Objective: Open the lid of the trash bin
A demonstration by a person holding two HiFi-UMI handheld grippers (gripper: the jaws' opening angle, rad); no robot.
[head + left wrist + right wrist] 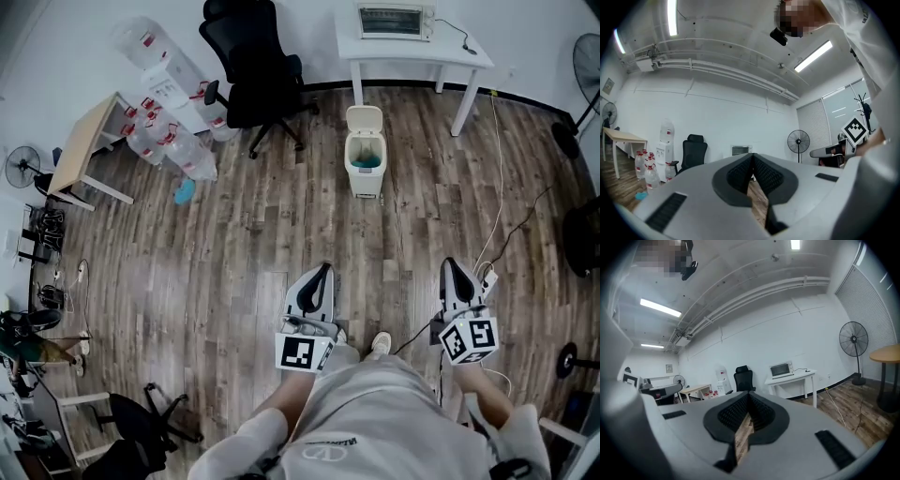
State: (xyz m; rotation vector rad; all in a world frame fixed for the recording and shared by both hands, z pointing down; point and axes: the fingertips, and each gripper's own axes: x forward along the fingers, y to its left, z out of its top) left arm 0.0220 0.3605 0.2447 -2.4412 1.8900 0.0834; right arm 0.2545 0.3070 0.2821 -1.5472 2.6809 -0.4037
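Trash bin [365,157] stands on the wood floor [234,253] well ahead, near the white table [412,47]. Its lid [364,118] looks tipped up, inside showing. Left gripper [321,276] and right gripper [454,269] have jaws together and empty, held low at the person's sides, likely idle, nowhere near the bin.

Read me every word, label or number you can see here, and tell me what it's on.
Nothing here reads clearly enough to quote.
Print on the person's shirt: lettering, too small and blurred to read.
Red labels on the water bottles: too small to read.
Framed wall plaque: illegible.
Squares on the marker cubes: black-and-white patterns, no letters.
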